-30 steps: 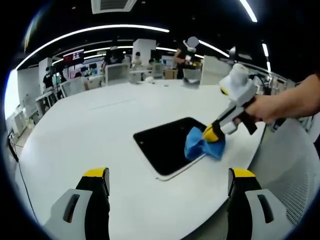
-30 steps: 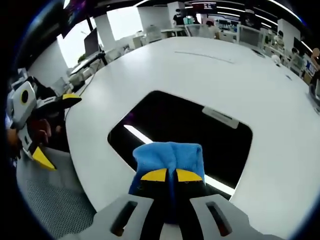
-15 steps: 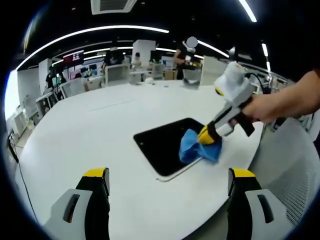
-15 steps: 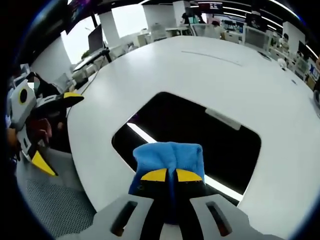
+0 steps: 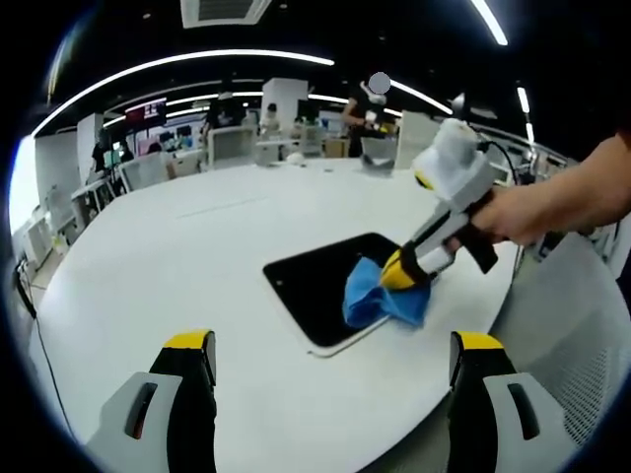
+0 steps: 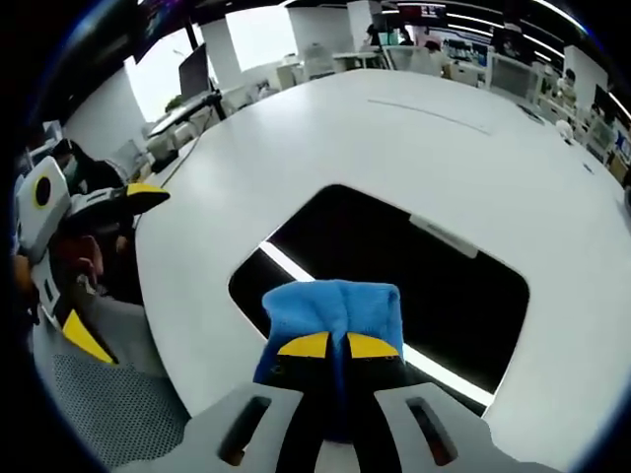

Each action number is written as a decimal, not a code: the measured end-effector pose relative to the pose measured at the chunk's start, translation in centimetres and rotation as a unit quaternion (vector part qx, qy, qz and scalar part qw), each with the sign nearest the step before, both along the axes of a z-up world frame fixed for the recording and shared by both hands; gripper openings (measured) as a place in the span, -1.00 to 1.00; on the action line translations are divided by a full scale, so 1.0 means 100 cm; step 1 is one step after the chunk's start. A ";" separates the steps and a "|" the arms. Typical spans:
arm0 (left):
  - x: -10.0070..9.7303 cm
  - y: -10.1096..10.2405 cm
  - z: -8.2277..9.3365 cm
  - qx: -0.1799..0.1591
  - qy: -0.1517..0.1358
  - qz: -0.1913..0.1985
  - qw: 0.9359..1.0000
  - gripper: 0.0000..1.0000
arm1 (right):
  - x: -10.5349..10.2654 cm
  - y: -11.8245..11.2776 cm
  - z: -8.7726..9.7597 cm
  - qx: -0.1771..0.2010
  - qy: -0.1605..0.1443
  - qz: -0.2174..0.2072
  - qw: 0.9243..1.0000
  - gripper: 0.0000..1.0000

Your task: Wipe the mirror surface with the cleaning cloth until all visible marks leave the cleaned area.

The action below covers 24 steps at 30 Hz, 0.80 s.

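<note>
Mirror: one dark rectangular mirror (image 5: 325, 286) (image 6: 394, 266) lies flat on the table, toward its right near edge in the left gripper view. A bright strip of ceiling light reflects across its near part in the right gripper view.
Cleaning cloth: one blue cleaning cloth (image 5: 380, 301) (image 6: 330, 310), bunched, rests on the near right corner of the mirror and overlaps its edge onto the table.
Right hand-held gripper: the right hand-held gripper (image 5: 399, 274) (image 6: 327, 345) has its yellow-tipped jaws pressed together, pinching the cleaning cloth. It slopes down from upper right to the cloth in the left gripper view.
Hand: a person's hand (image 5: 513, 215) grips the handle of the right hand-held gripper; the forearm runs off to the right.
Left hand-held gripper: the left hand-held gripper (image 5: 335, 345) (image 6: 108, 197) has its jaws spread wide, nothing between them. It is held off the near edge of the table, well apart from the mirror. In the right gripper view it is at the far left, beside the table edge.
Table: one large white table (image 5: 177, 256) (image 6: 414, 138) with a rounded outline.
Room: an open office with long ceiling light strips (image 5: 187, 61), desks and chairs at the far side, a wall screen (image 5: 145, 110) at far left, and several people standing at the far desks, too small to count.
Floor: grey patterned flooring (image 6: 108, 414) beyond the near table edge.
</note>
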State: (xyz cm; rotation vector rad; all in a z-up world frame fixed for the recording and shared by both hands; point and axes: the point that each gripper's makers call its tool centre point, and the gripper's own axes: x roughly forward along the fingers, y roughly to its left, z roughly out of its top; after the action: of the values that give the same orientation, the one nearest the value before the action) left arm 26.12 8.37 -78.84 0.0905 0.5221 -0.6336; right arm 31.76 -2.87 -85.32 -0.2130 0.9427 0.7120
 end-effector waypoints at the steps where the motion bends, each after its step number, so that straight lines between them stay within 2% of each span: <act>1: 0.000 0.000 0.000 0.000 0.000 0.000 1.000 0.99 | 0.000 0.001 0.000 -0.001 0.000 0.003 1.000 -0.99; 24: -0.001 -0.002 0.001 0.003 -0.001 -0.006 1.000 0.99 | -0.003 0.046 0.001 0.004 0.001 0.041 0.999 -0.99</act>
State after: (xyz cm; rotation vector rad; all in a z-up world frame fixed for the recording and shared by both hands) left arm 25.98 8.19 -78.73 0.1004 0.5210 -0.6431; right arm 31.45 1.72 -85.26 -0.2453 0.9379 0.7906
